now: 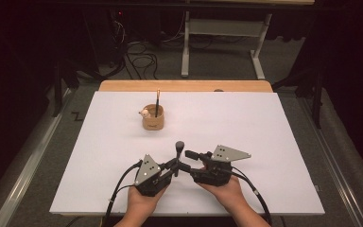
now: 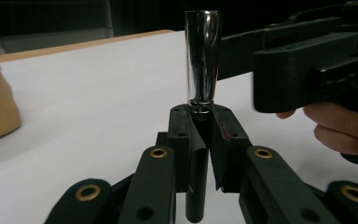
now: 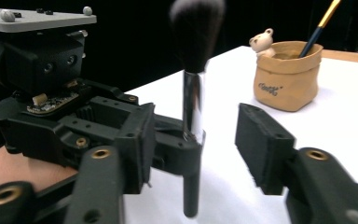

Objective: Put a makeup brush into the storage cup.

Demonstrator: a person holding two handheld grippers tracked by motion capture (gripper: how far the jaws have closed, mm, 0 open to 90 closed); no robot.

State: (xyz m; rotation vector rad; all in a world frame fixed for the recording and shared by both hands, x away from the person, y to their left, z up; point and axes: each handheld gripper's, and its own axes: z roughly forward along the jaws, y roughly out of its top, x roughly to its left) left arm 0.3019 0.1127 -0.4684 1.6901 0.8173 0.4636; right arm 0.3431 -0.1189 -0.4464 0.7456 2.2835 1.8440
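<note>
White table (image 1: pixel 264 142), brush (image 2: pixel 202 60) in left gripper (image 2: pixel 204 122)

Grey carpeted floor (image 1: pixel 227 61) is seen in dim light, crossed by tangled black cables (image 1: pixel 139 59); a white-legged table frame (image 1: pixel 222 33) is set behind.

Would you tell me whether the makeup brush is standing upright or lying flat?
Upright: the makeup brush stands vertical, bristles up, its handle clamped by the left gripper.
</note>
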